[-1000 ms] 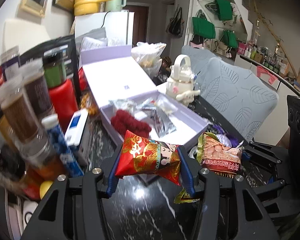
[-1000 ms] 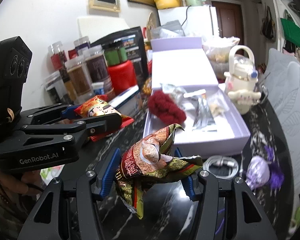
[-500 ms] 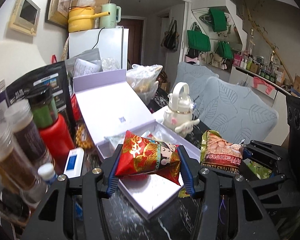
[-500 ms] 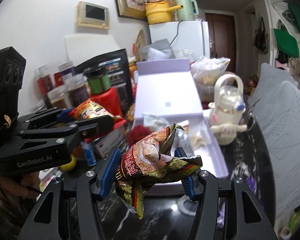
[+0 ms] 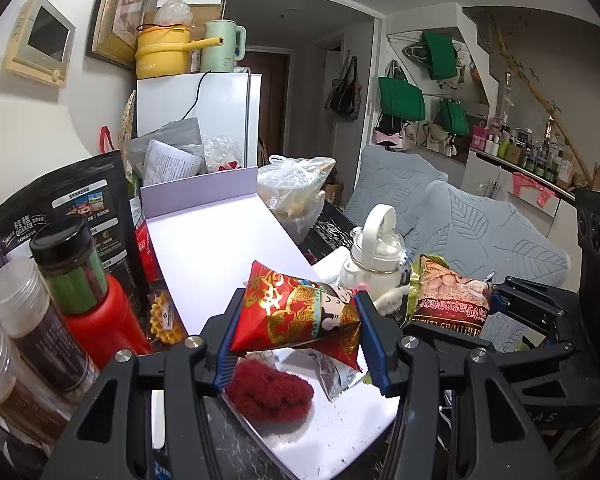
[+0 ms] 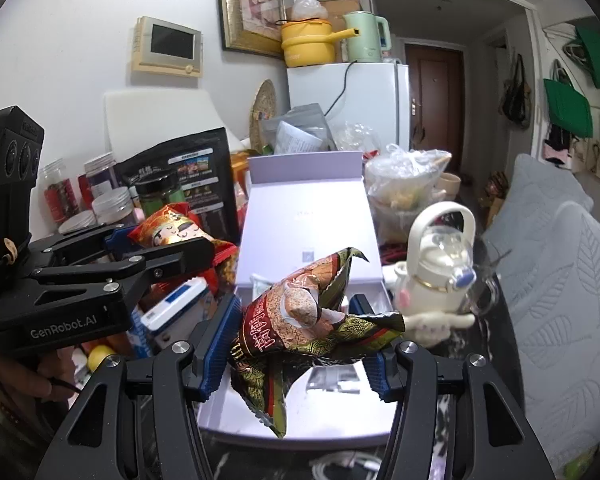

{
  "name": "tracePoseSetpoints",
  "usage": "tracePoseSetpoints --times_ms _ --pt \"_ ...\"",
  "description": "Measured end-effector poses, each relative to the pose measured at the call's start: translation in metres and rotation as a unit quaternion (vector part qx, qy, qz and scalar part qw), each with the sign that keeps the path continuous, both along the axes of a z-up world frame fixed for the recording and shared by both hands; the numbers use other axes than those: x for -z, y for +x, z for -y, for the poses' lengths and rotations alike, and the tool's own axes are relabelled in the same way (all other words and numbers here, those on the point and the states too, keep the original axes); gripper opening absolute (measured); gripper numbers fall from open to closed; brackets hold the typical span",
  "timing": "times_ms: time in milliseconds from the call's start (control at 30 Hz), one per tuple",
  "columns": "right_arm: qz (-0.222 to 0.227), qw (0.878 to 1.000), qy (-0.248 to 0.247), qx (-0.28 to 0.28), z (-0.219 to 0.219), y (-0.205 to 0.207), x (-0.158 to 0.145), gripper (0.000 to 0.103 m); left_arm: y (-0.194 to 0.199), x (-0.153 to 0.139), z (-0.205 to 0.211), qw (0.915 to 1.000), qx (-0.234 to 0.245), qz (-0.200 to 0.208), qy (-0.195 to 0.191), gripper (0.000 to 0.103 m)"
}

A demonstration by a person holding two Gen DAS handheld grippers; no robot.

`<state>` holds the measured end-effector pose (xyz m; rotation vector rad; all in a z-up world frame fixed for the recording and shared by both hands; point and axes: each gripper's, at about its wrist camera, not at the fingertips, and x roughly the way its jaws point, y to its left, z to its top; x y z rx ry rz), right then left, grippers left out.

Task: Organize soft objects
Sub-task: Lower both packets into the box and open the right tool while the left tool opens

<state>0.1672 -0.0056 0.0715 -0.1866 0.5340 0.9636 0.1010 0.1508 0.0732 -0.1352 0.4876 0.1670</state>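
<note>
The left gripper (image 5: 298,334) is clamping a red snack packet (image 5: 296,312) between its blue pads, holding it in the air over the near end of the open lavender box (image 5: 332,432). The right gripper (image 6: 296,340) is pinching a crumpled brown-and-gold snack bag (image 6: 304,328) the same way, above the same box's near edge. Inside the box, a fuzzy red object (image 5: 270,394) and a silver foil pouch (image 5: 334,374) are lying just under the red packet. The box's raised lid (image 5: 216,248) is leaning back behind them. Jars (image 5: 32,320) and a red canister (image 5: 96,320) are crowding the table to the left, with a black standing pouch (image 5: 72,208) behind. A white kettle-shaped bottle (image 6: 440,276) is standing just right of the box, a clear plastic bag (image 6: 404,184) beyond it. Farthest back, a white fridge (image 6: 364,100) is carrying a yellow pot (image 6: 308,44).
</note>
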Motion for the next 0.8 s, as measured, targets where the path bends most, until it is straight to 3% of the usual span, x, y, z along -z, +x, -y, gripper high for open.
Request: tracePoseSetpoints --times_ms 433,800 --pt "-0.012 1.0 -0.009 -0.002 -0.025 0.038 0.018 0.056 0.04 0.024 -0.013 0.9995 0.004 -0.03 -0.009 0.052" --pt "-0.03 0.998 -0.048 0.008 -0.034 0.058 0.05 0.056 0.063 0.06 -0.018 0.9962 -0.004 -0.085 -0.018 0.052"
